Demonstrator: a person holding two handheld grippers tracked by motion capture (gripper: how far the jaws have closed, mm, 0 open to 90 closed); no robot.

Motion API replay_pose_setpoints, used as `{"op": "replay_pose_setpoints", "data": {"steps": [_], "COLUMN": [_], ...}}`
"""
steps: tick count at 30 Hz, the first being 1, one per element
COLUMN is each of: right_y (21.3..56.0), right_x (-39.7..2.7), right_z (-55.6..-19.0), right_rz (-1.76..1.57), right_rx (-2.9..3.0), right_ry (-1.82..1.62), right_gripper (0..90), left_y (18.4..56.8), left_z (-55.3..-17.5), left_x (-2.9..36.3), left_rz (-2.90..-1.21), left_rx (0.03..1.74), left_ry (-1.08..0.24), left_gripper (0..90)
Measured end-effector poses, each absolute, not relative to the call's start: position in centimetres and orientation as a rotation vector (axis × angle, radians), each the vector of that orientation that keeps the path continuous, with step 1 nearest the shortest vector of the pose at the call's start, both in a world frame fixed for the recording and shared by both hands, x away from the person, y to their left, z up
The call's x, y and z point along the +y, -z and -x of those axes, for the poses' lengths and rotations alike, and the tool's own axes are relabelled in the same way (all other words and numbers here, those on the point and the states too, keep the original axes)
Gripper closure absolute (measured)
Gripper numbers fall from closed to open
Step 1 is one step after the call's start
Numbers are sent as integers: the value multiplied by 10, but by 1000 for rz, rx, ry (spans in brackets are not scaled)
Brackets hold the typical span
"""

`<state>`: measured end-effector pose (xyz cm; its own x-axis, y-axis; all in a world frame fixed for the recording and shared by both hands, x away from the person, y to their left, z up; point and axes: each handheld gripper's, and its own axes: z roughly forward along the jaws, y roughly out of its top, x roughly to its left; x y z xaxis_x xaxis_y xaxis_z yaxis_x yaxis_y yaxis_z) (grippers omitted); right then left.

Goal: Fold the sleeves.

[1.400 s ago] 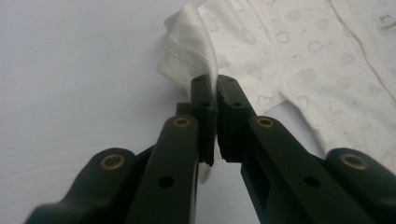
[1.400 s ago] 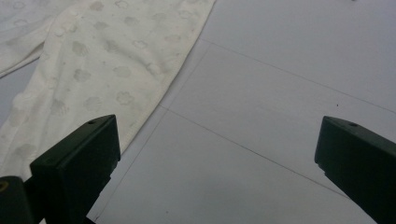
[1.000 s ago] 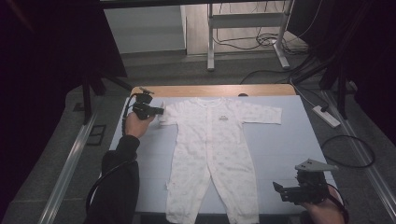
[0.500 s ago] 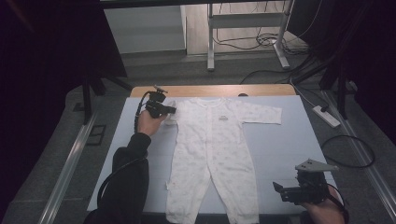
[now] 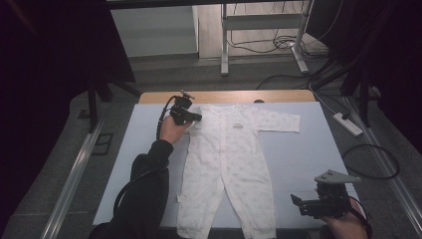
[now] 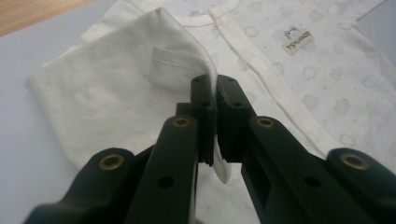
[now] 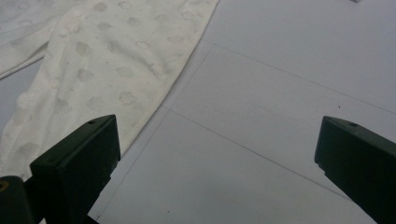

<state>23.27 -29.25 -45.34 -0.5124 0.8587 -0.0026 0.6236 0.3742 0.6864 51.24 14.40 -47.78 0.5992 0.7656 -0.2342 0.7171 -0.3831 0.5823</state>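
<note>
At upper left of the high view, left gripper (image 5: 198,117) pinching the sleeve (image 6: 140,79) folded onto the white baby suit (image 5: 226,164) at centre of the blue mat (image 5: 308,149); at lower right, right gripper (image 5: 297,203) spread wide beside one leg (image 7: 102,79).

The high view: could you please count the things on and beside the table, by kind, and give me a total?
White cotton baby romper with faint cloud print: 1
Black handheld claws, left claw and right claw: 2
Pale blue table mat: 1
White power strip on the floor: 1
Total: 5
</note>
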Motion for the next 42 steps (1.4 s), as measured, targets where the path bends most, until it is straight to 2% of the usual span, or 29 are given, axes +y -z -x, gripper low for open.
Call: {"op": "replay_pose_setpoints", "data": {"steps": [18,42], "right_y": [453,453], "right_x": [-292,-293], "right_z": [-232,-232], "right_rz": [-1286,-1281], "right_rx": [2284,2291], "right_ry": [-908,-912], "right_gripper": [3,5], "left_y": [471,489], "left_z": [-519,-527], "left_x": [105,68], "left_rz": [-2192,-2240], "left_rx": [1086,1060], "left_ry": [-49,-10], "left_gripper": [856,854]}}
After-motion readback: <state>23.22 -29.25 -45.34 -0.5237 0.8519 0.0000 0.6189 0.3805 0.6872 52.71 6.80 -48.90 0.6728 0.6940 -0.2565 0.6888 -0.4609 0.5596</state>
